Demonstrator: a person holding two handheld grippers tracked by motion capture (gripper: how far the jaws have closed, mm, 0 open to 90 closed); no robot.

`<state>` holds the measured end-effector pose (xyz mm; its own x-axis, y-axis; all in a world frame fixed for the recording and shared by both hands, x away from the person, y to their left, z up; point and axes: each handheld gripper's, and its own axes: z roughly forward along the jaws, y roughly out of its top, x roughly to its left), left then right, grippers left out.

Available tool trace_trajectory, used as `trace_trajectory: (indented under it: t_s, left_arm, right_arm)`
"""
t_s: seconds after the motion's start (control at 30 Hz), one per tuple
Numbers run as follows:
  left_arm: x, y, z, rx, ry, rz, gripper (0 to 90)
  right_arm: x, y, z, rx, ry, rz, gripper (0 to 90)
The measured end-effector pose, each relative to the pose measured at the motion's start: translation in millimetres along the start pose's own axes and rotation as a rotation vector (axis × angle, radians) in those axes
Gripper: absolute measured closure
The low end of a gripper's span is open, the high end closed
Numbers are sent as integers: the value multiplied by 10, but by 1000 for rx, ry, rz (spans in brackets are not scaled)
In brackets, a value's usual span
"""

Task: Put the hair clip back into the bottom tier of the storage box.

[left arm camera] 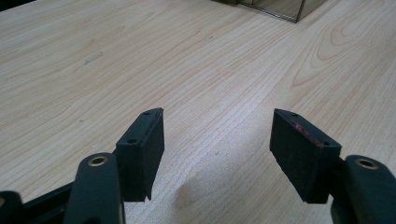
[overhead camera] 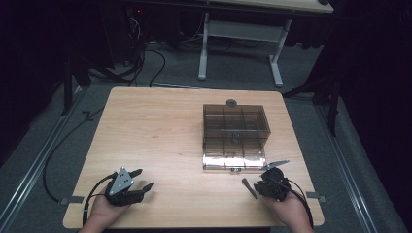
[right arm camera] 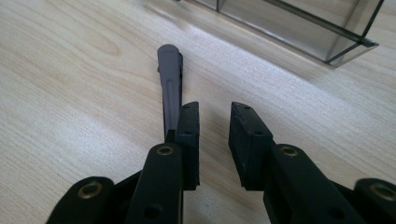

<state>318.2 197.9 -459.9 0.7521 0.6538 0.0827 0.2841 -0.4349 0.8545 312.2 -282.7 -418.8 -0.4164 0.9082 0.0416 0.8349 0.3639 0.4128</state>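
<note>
Seemingly light, rigid and slick, the clear box [overhead camera: 235, 127] is best taken by its walls; left gripper [left arm camera: 217, 142] gapes empty, right gripper [right arm camera: 214, 126] is narrowly parted, empty.

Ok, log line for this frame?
left gripper: open, empty | right gripper: open, empty | dark stick: beside right gripper | clear box: untouched

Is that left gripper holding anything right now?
No, the left gripper has its jaws spread wide, with just bare wooden table between them.
</note>
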Motion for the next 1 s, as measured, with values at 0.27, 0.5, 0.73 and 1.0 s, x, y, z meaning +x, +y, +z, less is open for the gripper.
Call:
trace_trajectory:
  t_s: [0.27,0.5,0.73,1.0]
  left_arm:
    - [0,1,2,2,-2,0,358]
    - [1,1,3,3,-4,0,358]
    - [-1,2,4,4,-3,1,358]
    - [1,1,3,3,-4,1,357]
  right_arm:
    - [45,50,-23,42,12,-33,738]
    - [61,114,-36,115,29,-63,745]
    - [78,161,-16,148,52,-77,719]
    - [123,262,26,194,47,-101,704]
